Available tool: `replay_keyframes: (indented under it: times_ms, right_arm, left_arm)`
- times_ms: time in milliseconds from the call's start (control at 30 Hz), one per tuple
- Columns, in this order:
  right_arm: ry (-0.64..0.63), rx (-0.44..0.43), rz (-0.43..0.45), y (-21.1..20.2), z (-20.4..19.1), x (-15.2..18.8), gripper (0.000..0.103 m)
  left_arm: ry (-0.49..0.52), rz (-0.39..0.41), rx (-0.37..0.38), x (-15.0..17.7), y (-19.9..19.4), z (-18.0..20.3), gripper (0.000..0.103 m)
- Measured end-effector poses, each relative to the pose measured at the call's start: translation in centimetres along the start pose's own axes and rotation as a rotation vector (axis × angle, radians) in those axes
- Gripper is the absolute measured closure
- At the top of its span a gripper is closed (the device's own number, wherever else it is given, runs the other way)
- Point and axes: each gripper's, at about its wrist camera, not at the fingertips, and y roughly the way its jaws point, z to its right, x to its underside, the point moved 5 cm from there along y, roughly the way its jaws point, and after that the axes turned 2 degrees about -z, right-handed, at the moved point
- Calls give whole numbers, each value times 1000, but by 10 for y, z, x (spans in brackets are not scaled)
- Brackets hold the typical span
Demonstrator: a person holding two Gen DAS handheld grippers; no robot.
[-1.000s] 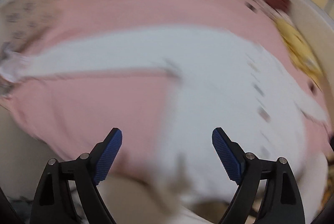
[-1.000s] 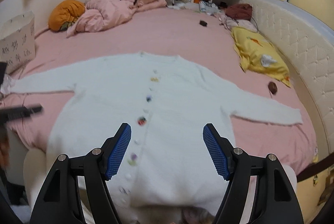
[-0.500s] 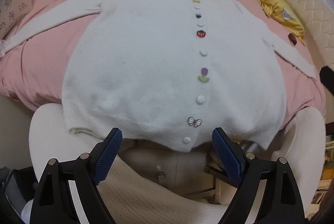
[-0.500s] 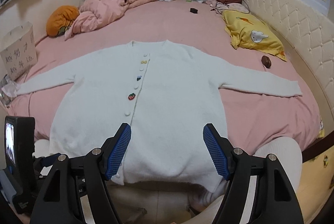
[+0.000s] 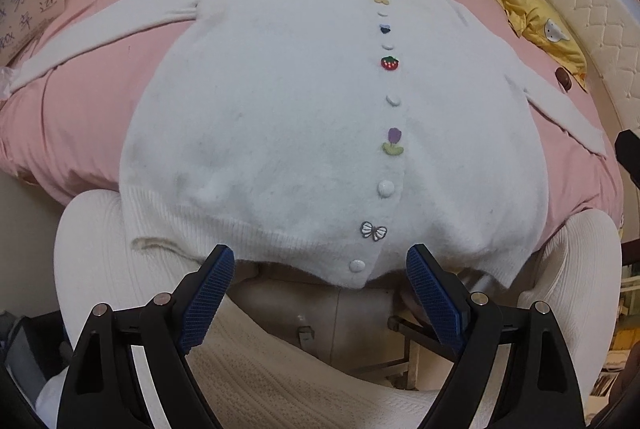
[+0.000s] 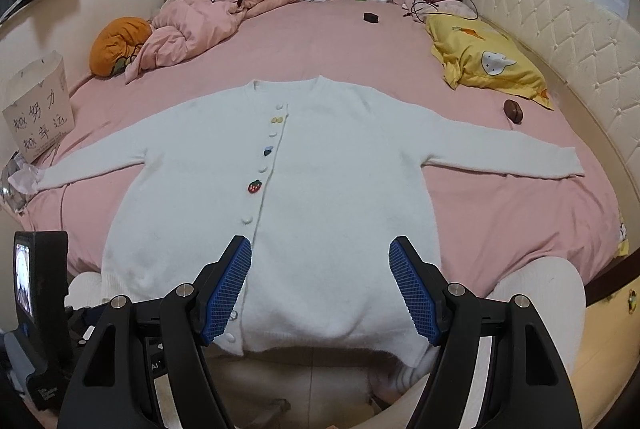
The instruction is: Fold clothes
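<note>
White fluffy cardigan (image 5: 280,117), buttoned, lies flat on the pink bed (image 5: 80,101) in the left wrist view, its hem hanging over the near edge; the left gripper (image 5: 320,281) hovers there, fingers spread and empty. From the right wrist, both sleeves stretch outward, and the right gripper (image 6: 320,281) hangs above the hem, fingers spread, holding nothing.
</note>
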Motion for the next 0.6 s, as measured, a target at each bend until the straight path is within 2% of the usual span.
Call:
replay_keyframes:
  times_ms: [367,433,600]
  right_arm:
    - [-2,-8,-44,16,-5,1,31]
    - [-10,-7,-55,20,-7,2,31]
    - [-23,-5,-83,30,-10,4,31]
  left_arm:
    - [-53,-5,39,-7,8,-14,15]
    - [-100,1,76,-10,9,-24,15]
    - [-294,-3,241,-24,12,-70,15]
